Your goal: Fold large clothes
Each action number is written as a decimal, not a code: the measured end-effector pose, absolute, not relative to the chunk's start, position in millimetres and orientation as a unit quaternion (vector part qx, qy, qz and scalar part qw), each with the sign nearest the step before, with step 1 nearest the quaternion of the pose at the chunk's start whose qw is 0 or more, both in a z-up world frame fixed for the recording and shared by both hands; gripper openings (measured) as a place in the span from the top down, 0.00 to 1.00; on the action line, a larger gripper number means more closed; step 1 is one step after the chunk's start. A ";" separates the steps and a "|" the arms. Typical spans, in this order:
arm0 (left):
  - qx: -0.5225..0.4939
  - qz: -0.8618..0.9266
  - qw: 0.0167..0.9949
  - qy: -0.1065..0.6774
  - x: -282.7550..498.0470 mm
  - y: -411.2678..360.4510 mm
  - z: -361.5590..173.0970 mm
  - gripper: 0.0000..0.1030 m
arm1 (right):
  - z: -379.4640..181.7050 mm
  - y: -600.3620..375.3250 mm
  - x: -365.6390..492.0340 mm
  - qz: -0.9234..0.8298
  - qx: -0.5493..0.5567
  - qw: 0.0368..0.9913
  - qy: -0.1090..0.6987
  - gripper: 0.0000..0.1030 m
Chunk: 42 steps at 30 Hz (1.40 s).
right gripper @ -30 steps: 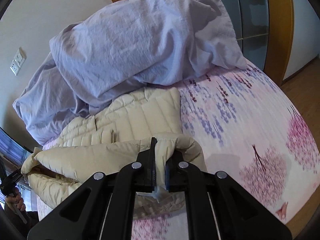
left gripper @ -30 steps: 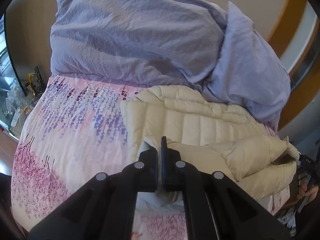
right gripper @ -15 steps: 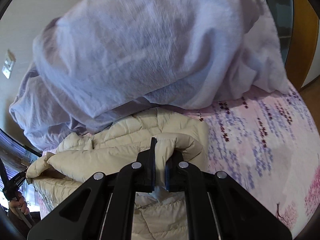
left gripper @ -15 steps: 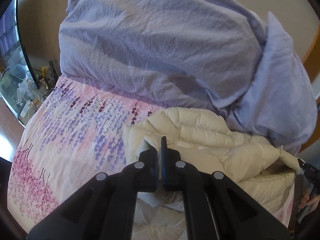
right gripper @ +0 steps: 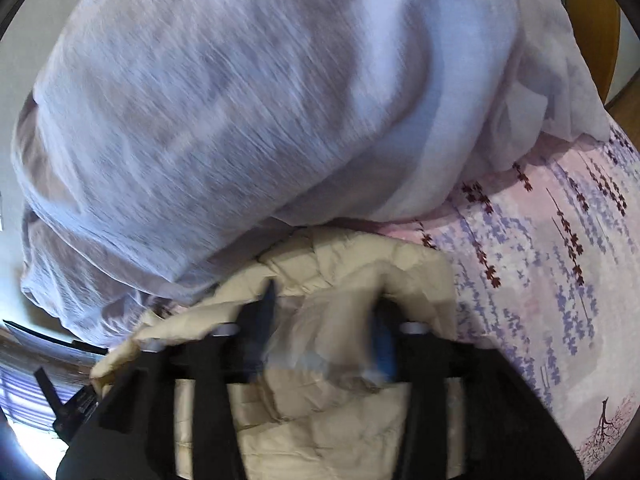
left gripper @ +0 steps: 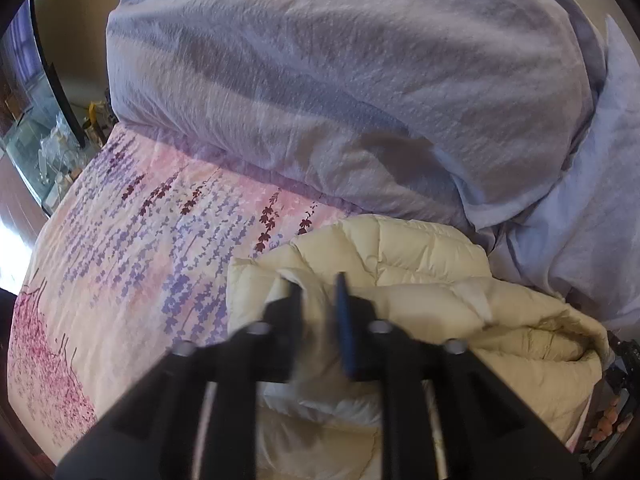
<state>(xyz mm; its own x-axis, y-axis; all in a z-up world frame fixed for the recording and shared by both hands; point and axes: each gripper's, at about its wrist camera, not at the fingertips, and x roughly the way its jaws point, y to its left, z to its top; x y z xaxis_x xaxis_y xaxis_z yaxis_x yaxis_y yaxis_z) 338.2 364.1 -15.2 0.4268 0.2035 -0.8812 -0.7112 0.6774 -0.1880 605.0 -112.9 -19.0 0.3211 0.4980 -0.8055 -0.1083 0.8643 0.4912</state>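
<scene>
Lying folded, cream jacket (left gripper: 400, 264) shows no label

Jacket (left gripper: 404, 264) on the bed (left gripper: 132, 248), bunched, its far edge right against the duvet (left gripper: 340, 92) heaped behind it. Left tongs (left gripper: 318, 296) just over the jacket's near fold, jaws parted, cloth between them. Right tongs (right gripper: 324, 316) likewise above the jacket (right gripper: 360, 264), jaws wide, duvet (right gripper: 248, 112) looming behind. Bare bed (right gripper: 560, 280) to the right there; to the left in the left view.
</scene>
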 end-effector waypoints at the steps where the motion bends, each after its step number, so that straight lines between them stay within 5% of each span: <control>1: -0.280 0.290 0.798 0.447 335.7 364.6 -11.5 0.61 | -12.4 -112.3 602.0 0.194 0.162 0.802 0.541 0.42; 2: -0.274 0.297 0.799 0.445 334.7 364.9 -9.0 0.42 | -8.3 -112.0 599.2 0.198 0.148 0.808 0.535 0.42; 3: -0.264 0.304 0.801 0.443 332.8 364.3 -5.6 0.36 | -5.8 -113.4 596.7 0.200 0.139 0.811 0.531 0.42; 15: -0.204 0.278 0.826 0.447 317.2 334.1 4.5 0.36 | -12.1 -91.1 546.8 0.246 -0.007 0.820 0.516 0.42; 26: -0.141 0.295 0.819 0.473 333.2 292.5 -57.6 0.36 | -51.8 -72.3 541.6 0.203 -0.048 0.833 0.512 0.42; 42: -0.120 0.320 0.813 0.472 358.5 301.9 -79.5 0.29 | -73.5 -47.4 558.2 0.181 -0.078 0.841 0.505 0.41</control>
<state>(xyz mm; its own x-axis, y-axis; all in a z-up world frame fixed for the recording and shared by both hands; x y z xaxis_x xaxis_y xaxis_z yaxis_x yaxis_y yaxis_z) 358.5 301.9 -79.5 0.3497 0.4061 -0.8443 -0.6334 0.7665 0.1063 558.2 -47.4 -73.5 0.4252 0.2247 -0.8768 -0.3830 0.9223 0.0506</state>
